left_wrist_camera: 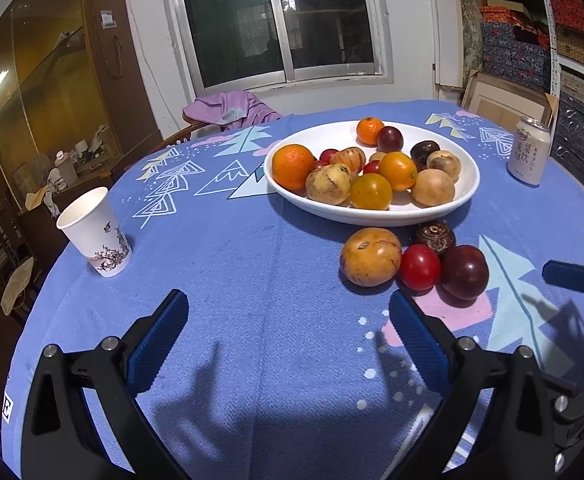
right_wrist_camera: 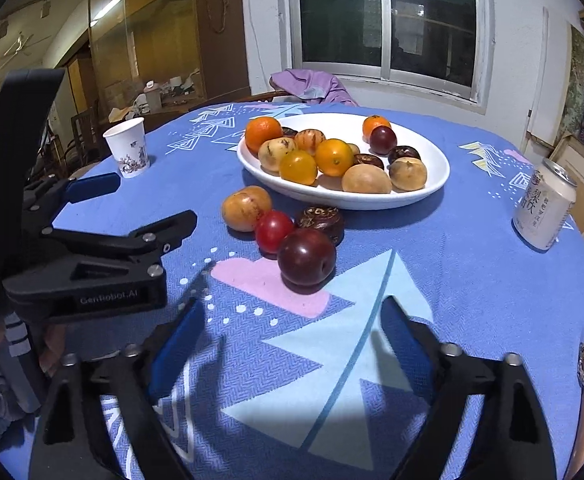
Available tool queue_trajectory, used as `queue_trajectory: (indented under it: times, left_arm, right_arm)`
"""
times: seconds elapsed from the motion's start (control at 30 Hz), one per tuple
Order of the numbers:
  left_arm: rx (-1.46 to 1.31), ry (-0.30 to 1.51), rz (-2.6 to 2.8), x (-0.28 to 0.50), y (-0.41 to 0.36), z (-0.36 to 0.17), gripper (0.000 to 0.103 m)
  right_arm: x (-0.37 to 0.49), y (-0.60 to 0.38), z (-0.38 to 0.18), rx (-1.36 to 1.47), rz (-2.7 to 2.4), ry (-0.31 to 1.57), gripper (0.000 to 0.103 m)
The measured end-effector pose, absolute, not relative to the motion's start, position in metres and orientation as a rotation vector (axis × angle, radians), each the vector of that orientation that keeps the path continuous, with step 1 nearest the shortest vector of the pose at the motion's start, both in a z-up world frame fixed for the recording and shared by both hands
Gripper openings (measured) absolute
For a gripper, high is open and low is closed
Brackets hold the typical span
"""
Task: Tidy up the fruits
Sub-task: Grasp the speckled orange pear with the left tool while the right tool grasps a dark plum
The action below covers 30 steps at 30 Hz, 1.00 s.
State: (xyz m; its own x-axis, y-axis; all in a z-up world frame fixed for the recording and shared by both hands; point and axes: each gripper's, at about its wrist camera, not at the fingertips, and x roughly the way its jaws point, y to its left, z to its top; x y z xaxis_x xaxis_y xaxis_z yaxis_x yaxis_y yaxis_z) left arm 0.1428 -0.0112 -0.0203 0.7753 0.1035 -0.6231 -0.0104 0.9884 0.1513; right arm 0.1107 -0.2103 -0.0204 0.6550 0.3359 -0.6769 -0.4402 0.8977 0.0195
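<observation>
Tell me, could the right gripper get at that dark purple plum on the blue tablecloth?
Probably yes. The dark purple plum lies just ahead of the open right gripper, with only bare blue tablecloth between; the small red tomato touching it may get nudged.

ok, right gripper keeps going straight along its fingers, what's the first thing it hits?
Most likely the dark red plum, nearly centred ahead of the open right gripper. Bare tablecloth lies between; since it points downward, it might meet cloth first.

Indoor overhead light, dark window (left_wrist_camera: pixel 279 24), soft shadows on tablecloth (left_wrist_camera: pixel 251 264), fisheye-bent edges.
</observation>
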Motion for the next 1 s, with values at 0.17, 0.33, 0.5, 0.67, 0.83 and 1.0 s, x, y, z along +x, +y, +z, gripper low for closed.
queue_trajectory:
  times: [0.17,0.33,0.5,0.67,0.83,1.0]
  left_arm:
    - [0.12,0.707,0.067,0.147,-0.006,-0.024,0.098]
    - [0.153,0.72,0.054,0.149,-0.013,-0.029,0.098]
    - [0.157,0.737,0.049,0.151,-0.014,-0.031,0.099]
    - [0.15,0.755,0.045,0.154,-0.012,-0.033,0.099]
    - [0.165,0.772,0.013,0.155,-0.017,-0.036,0.099]
    - [0.149,0.748,-0.033,0.168,-0.024,-0.032,0.099]
  right_arm:
    - [0.117,-0.209,-0.02,-0.145,0.415,0.731,0.081]
    - [0.132,-0.209,-0.019,-0.12,0.399,0.726,0.08]
    - [0.153,-0.213,-0.024,-0.048,0.414,0.779,0.06]
    - [0.165,-0.215,-0.033,0.014,0.457,0.842,0.038]
    - [0.162,-0.213,-0.032,0.008,0.463,0.839,0.037]
    - [0.158,-0.229,-0.016,0.026,0.426,0.793,0.036]
